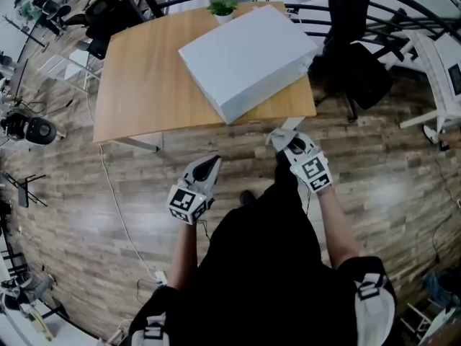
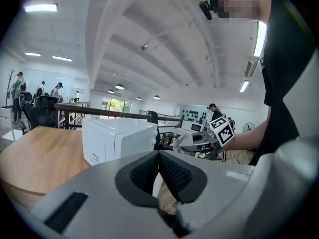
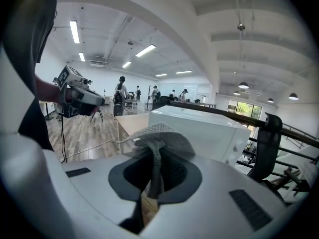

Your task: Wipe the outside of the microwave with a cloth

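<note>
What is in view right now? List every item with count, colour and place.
White box-shaped microwave: one, white, set at an angle on the table's right half.
Light wooden table: one, light brown, ahead of the person.
Small potted plant: one, green, at the table's far edge behind the microwave.
Grey knitted cloth: one, grey, pinched in the right gripper's jaws.
Black office chair: one, black, right of the table.
White cable: one, white, on the floor at left.
Left hand-held gripper: one, grey-white, jaws together, empty, short of the table.
Right hand-held gripper: one, grey-white, shut on the cloth, by the table's front edge.
</note>
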Motion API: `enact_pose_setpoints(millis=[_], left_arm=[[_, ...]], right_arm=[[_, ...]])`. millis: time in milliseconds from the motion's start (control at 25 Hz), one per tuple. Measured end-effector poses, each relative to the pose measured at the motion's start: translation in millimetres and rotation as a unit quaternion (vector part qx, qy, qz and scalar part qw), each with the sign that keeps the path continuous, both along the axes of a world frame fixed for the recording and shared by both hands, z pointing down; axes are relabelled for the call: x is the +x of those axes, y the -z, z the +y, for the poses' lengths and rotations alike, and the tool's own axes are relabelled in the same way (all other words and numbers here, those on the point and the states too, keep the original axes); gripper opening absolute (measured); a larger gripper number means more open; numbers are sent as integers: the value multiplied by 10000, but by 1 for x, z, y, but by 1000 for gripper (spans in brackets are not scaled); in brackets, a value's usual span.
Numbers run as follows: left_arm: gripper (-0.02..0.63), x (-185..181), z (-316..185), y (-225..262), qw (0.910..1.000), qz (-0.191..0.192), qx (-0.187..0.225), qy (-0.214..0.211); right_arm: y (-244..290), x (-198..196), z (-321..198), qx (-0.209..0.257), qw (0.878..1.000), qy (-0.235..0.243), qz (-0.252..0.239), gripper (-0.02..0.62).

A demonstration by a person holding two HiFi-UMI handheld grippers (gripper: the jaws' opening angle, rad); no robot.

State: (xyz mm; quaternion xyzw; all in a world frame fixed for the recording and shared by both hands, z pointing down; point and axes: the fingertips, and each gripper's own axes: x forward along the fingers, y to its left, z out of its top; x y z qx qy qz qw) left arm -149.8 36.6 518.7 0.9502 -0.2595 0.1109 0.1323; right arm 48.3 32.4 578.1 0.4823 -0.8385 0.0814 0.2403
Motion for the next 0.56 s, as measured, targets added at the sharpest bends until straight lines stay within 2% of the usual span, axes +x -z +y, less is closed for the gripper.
enact_pose_setpoints(millis=[200, 360, 560], left_arm=[[2, 4, 13, 2, 9997, 199, 24, -112], [2, 5, 24, -10, 9998, 132, -34, -139], [2, 5, 30, -18, 9999, 144, -2, -72]], right_arm=[[18, 3, 14, 124, 9998, -145, -7, 17], [23, 10, 21, 197, 9996, -172, 53, 17], [22, 11, 28, 402, 9992, 20, 74, 17]])
